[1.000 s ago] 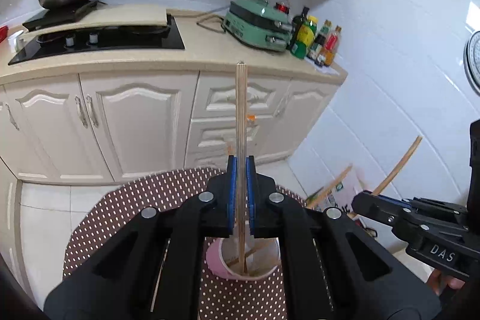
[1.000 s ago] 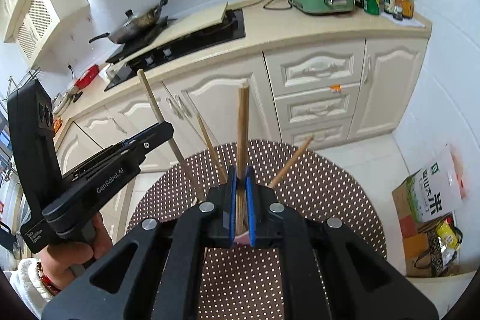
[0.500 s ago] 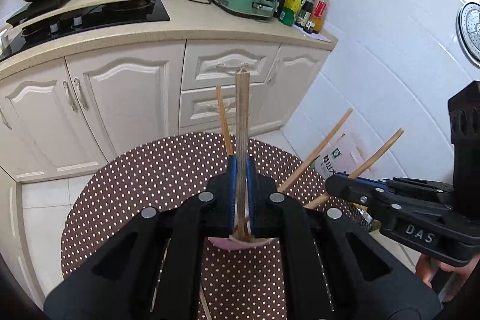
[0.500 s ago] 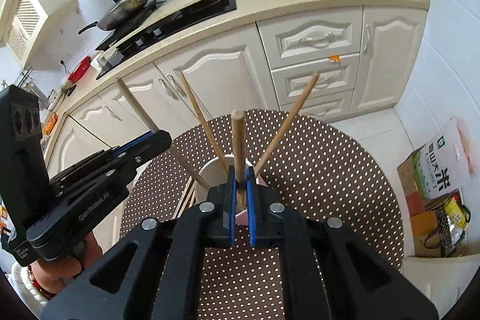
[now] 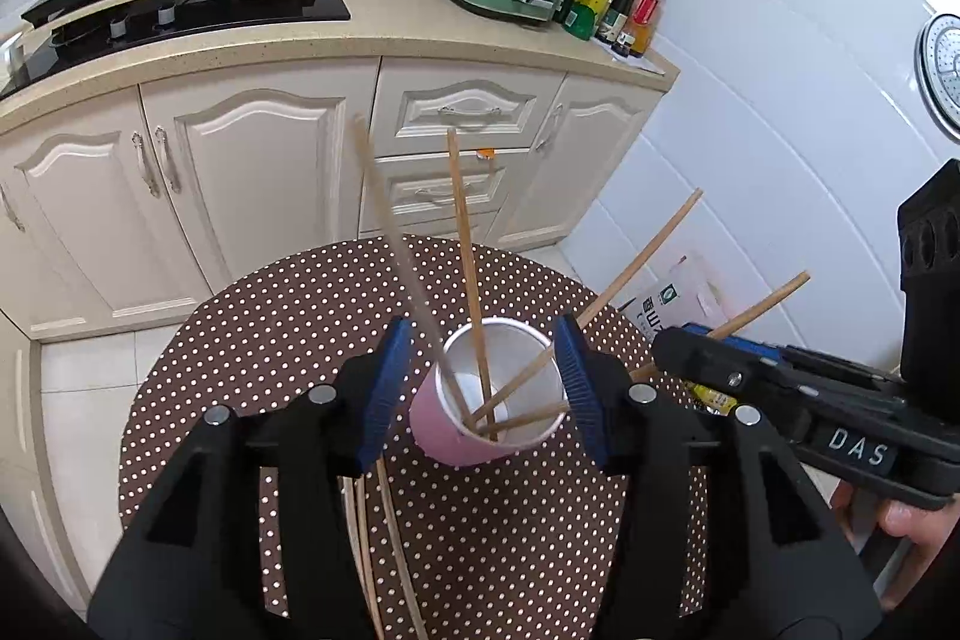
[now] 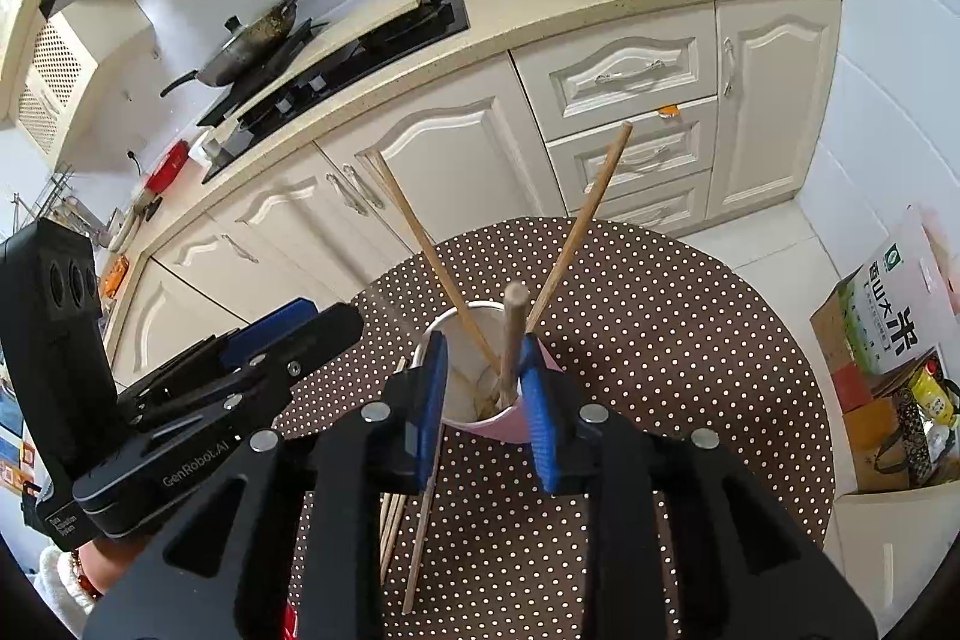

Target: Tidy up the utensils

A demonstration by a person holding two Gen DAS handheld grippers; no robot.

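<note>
**Chopsticks dropping into the cup**

Both grippers tilt down over the pink cup [image 5: 480, 400] in the middle of the dotted table [image 5: 252, 340] so the sticks fall in. Left gripper [image 5: 480, 388] is opening wide, gripping nothing — right gripper [image 6: 483, 388] is opening too, a chopstick [image 6: 513, 340] loose between its jaws. 4 spare chopsticks [image 6: 414, 532] lie near.

I see a pink cup [image 5: 447, 430], white inside, on my brown, white-dotted table [image 5: 288, 334]; tan chopsticks [image 5: 465, 244].
</note>
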